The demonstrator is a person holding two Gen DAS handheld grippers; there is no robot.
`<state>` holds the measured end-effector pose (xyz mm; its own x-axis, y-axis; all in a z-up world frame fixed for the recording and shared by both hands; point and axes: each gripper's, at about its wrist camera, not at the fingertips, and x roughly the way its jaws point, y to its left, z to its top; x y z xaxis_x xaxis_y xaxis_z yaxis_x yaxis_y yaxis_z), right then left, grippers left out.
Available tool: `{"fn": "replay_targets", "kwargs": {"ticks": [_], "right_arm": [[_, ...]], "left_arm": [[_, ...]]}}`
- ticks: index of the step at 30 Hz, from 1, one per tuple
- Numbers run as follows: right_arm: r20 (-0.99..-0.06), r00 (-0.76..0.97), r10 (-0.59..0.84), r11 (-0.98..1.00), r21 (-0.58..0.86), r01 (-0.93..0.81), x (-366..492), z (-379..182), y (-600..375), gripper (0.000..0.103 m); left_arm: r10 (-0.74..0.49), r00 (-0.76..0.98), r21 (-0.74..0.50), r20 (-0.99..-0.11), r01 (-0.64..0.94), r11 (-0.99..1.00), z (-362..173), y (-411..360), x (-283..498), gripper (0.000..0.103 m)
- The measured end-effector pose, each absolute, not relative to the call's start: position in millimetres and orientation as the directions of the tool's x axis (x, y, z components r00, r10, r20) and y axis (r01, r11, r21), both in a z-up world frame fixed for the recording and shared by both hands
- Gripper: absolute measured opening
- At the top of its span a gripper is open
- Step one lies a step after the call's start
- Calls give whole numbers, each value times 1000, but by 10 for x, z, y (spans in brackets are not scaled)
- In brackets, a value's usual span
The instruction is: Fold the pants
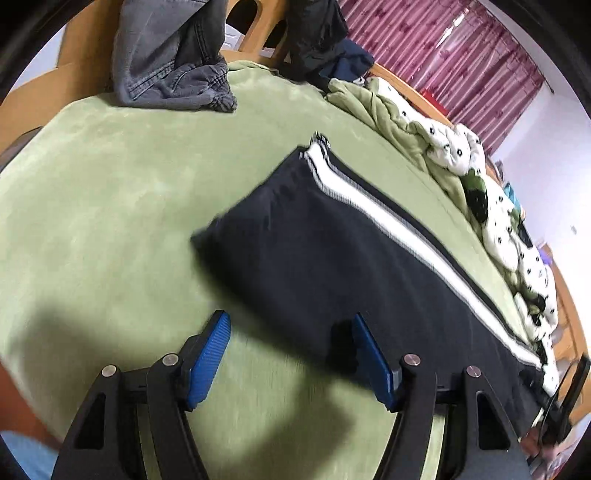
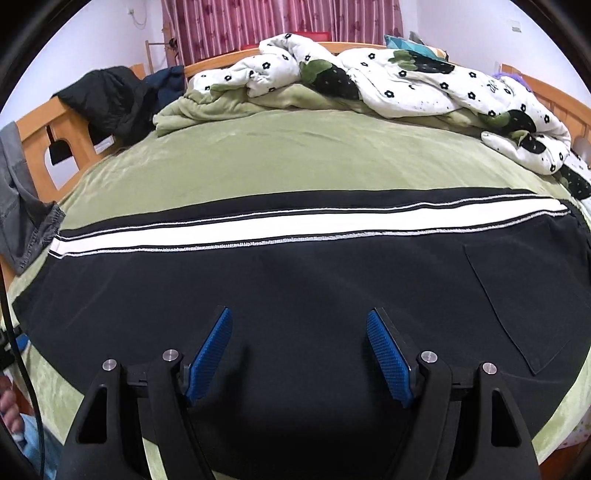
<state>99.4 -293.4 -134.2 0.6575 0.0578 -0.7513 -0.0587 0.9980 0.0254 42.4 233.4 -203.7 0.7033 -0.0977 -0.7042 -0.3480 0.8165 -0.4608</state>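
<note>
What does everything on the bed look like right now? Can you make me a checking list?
Surface: green bed cover, fairly smooth.
Job's things: black pants with white side stripe, laid flat lengthwise.
Clutter: grey jeans and dark jacket on the wooden bed frame; crumpled flowered quilt.
Grippers: left gripper open, over the pants' end; right gripper open, over the pants' middle.
Cables: black cable, left edge.
Surroundings: red curtain, white walls.

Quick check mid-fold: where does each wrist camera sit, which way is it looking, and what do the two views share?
Left wrist: on the left gripper, angled down at the black pants near their hem; both open fingers show.
Right wrist: on the right gripper, angled down over the pants' middle toward the floral quilt; open fingers show.
Shared: pants, green bed cover, quilt, grey jeans, curtain.
</note>
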Motion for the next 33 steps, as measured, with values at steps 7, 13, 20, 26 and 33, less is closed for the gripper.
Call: {"fn": "replay_targets", "kwargs": {"ticks": [7, 13, 20, 26, 33], "right_arm": [[-765, 643, -19, 999, 11, 42, 1014, -1429, -3051, 74], [-754, 656, 42, 983, 147, 107, 1014, -1380, -3361, 74], [-766, 640, 58, 983, 156, 98, 958, -1484, -3709, 74], [-737, 676, 6, 985, 122, 125, 757, -1499, -4073, 72], [-696, 718, -8, 962, 190, 195, 447, -1477, -4622, 72]], "left_arm": [[-104, 704, -529, -703, -419, 738, -2057, 2693, 842, 35], [21, 688, -362, -725, -407, 838, -1866, 2518, 891, 21], [150, 757, -113, -636, -284, 952, -1108, 1728, 997, 16], [-15, 805, -120, -593, -69, 990, -600, 654, 1066, 15], [-241, 709, -160, -663, 181, 970, -968, -849, 1006, 14]]}}
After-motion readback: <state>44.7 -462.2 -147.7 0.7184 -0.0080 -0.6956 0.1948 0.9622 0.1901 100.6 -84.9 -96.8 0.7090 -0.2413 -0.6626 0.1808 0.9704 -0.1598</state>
